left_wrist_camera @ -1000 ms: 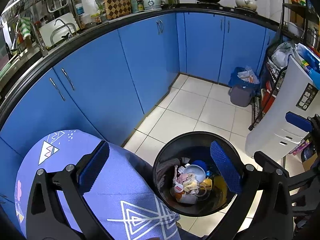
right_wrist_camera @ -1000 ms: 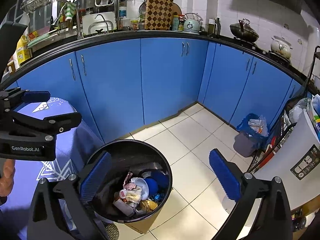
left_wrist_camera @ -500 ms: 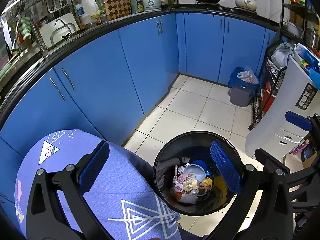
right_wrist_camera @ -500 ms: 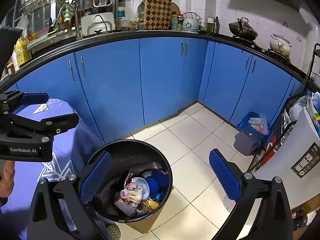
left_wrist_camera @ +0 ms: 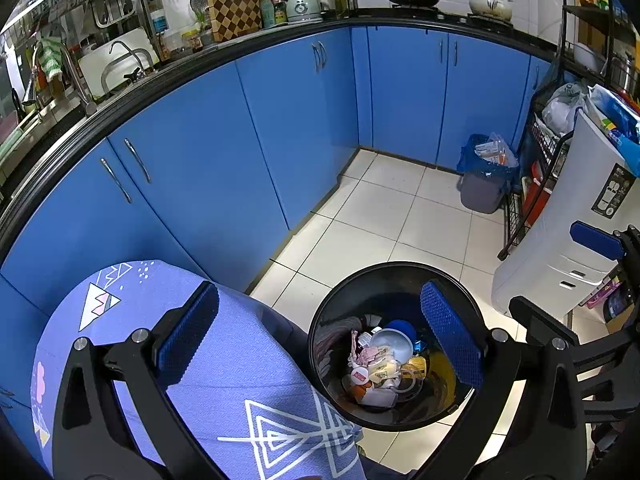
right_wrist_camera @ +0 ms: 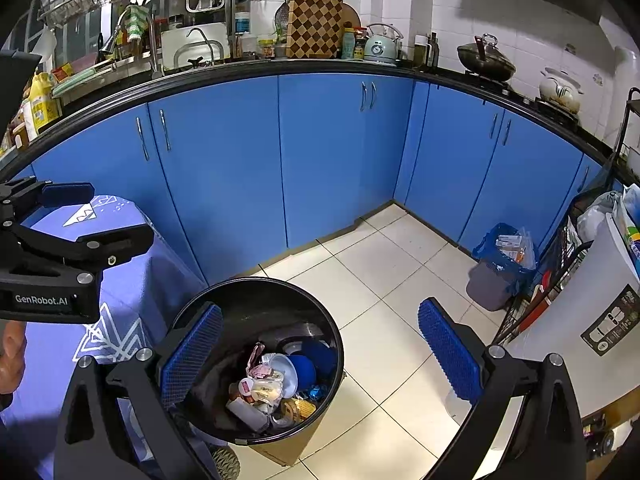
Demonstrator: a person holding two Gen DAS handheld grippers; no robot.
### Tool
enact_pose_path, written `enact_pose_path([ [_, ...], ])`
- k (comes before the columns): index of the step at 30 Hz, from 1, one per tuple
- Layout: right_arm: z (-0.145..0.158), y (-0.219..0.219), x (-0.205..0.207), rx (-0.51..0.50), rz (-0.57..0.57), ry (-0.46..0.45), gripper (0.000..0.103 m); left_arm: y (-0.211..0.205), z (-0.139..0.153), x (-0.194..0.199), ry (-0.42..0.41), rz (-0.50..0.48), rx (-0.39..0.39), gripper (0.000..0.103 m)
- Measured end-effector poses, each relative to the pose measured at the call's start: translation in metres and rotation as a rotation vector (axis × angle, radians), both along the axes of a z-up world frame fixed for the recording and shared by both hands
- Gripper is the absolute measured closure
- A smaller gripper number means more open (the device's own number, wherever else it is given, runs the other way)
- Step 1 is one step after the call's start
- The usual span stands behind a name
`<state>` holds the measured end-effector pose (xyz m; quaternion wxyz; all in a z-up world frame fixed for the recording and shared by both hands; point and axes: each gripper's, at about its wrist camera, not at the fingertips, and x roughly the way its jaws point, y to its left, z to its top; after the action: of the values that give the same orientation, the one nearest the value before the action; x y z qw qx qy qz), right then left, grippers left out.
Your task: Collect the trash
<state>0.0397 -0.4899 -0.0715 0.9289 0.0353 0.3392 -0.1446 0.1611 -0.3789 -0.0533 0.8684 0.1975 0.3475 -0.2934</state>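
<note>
On white tile floor near blue cabinets [right_wrist_camera: 332,152], black trash bin [left_wrist_camera: 394,276] sits w/ wrappers, cups & blue lid inside. Left gripper [left_wrist_camera: 320,332] hangs over bin's left rim & purple cloth [left_wrist_camera: 248,376], jaws wide apart, empty. Right gripper [right_wrist_camera: 320,354] above bin's right side, also spread wide, nothing held.

Trash [left_wrist_camera: 380,364] in bin [left_wrist_camera: 400,276]; table [left_wrist_camera: 240,380] left; cabinets [left_wrist_camera: 280,120] behind.

Home kitchen, curved run of glossy blue cabinet doors [right_wrist_camera: 224,168] under a black countertop [right_wrist_camera: 256,70], steel sink tap [right_wrist_camera: 200,38], checkered wooden chopping board [right_wrist_camera: 316,20], pale green kettle [right_wrist_camera: 380,46], lidded wok [right_wrist_camera: 486,60], white tiled floor [right_wrist_camera: 400,280]
</note>
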Motion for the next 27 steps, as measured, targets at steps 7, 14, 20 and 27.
enact_pose_path([
  [7,-0.0002,0.0005,0.0,-0.001,-0.002,0.0,0.007,0.0,0.0001,0.0005,0.0,0.002,0.004,0.003],
  [14,0.0017,0.0003,0.0003,-0.006,0.002,-0.001,0.007,-0.0001,0.0001,0.0002,-0.001,0.0,0.002,0.003],
  [20,0.0019,0.0006,0.0005,-0.006,0.003,-0.002,0.007,0.0007,0.0,-0.0006,0.003,-0.005,0.004,0.003],
  [27,0.002,0.001,0.0005,-0.005,0.002,-0.001,0.007,0.0004,0.0002,-0.0015,0.002,-0.005,0.006,0.003],
])
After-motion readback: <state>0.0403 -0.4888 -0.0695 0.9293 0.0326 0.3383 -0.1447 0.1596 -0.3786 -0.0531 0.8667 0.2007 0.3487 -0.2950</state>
